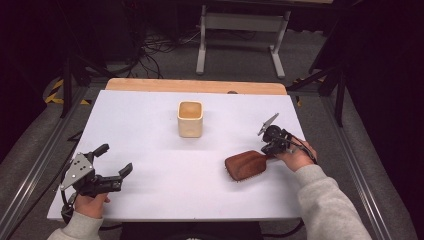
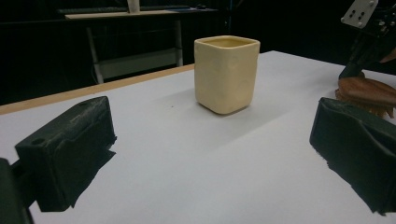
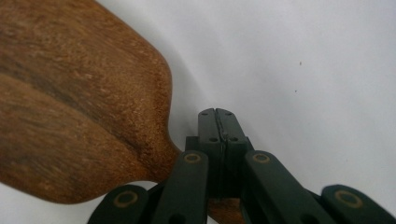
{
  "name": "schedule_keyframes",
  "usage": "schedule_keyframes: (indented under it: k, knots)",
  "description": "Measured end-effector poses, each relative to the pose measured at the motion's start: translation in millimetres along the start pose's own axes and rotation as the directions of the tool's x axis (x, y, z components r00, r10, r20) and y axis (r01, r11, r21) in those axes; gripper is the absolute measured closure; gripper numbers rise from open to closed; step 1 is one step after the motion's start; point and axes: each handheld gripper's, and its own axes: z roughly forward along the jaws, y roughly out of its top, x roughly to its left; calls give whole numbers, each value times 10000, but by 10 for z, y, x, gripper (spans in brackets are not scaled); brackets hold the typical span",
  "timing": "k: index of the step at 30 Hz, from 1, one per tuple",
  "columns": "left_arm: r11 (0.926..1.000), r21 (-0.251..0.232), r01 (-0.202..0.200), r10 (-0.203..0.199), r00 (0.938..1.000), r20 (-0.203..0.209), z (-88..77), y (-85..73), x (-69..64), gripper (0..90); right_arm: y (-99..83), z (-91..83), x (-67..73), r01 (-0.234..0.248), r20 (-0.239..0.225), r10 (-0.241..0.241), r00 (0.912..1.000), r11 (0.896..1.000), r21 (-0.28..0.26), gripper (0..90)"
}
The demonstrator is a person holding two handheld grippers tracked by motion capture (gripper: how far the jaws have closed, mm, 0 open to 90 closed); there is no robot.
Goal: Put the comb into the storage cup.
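A brown wooden hairbrush lies bristles-down on the white table, right of centre. My right gripper sits at its handle end, jaws pressed together on the handle. In the right gripper view the brush's back is at left, with my right gripper shut beside it and a bit of handle under the jaws. My left gripper stands open near the front left corner with nothing between its fingers. Its own view looks across the table past its wide-open gripper to a cream square cup.
The cream cup stands upright at the middle back of the table. A wooden strip runs along the far edge. In the left gripper view the hairbrush and right gripper are at far right. A metal stand stands beyond the table.
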Motion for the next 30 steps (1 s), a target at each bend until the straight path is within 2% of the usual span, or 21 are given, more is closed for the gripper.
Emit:
schedule_keyframes:
  k: [19, 30]
  knots:
    - [10000, -14, -17, 17, 10000, 30, 3, 0, -7, 8, -197, -43, 118, -17, -444, 20, 9990, 10000, 59, 900]
    - [10000, 23, -31, 31, 10000, 38, 4, 0, -8, 8, -321, -81, 255, 11, -756, -12, 9971, 10000, -7, 900]
